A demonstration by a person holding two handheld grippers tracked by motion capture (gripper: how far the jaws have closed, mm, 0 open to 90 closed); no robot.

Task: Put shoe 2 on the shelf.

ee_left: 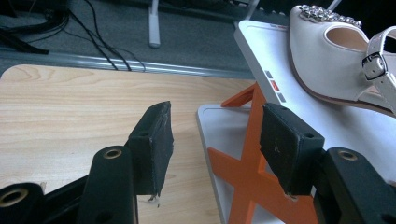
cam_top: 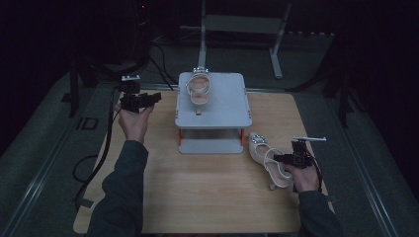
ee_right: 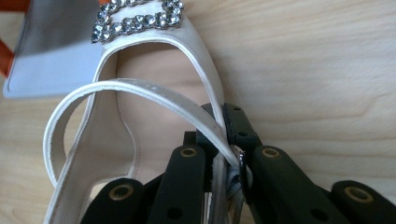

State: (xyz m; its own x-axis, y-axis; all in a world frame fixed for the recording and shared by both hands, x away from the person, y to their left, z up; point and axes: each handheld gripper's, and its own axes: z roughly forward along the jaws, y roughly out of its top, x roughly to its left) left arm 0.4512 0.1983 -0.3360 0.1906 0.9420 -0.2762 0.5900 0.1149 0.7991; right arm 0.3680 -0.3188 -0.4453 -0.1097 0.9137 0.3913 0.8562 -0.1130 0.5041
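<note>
Holding a white shoe (cam_top: 269, 160) by its thin strap, the right claw (cam_top: 289, 159) sits at the lower right of the high view, pinched tight on that strap. The shoe lies on the wooden table (cam_top: 207, 187), just to the right of the small grey rack (cam_top: 212, 101). Its sparkly toe points up toward the rack's corner and its heel points down toward the person, so its long line runs slantwise from upper left to lower right.

A second white shoe (cam_top: 199, 89) already rests on the top shelf of the rack, in the upper middle of the frame. The rack lies up and to the left of the right claw, so I think the held shoe must go that way and up to join its pair.

The right hand (cam_top: 304, 177) is low, close to the table. The left claw (cam_top: 141, 100) is at the upper left, beside the rack, wide open and holding nothing. The left hand (cam_top: 133, 121) cups it from below.
</note>
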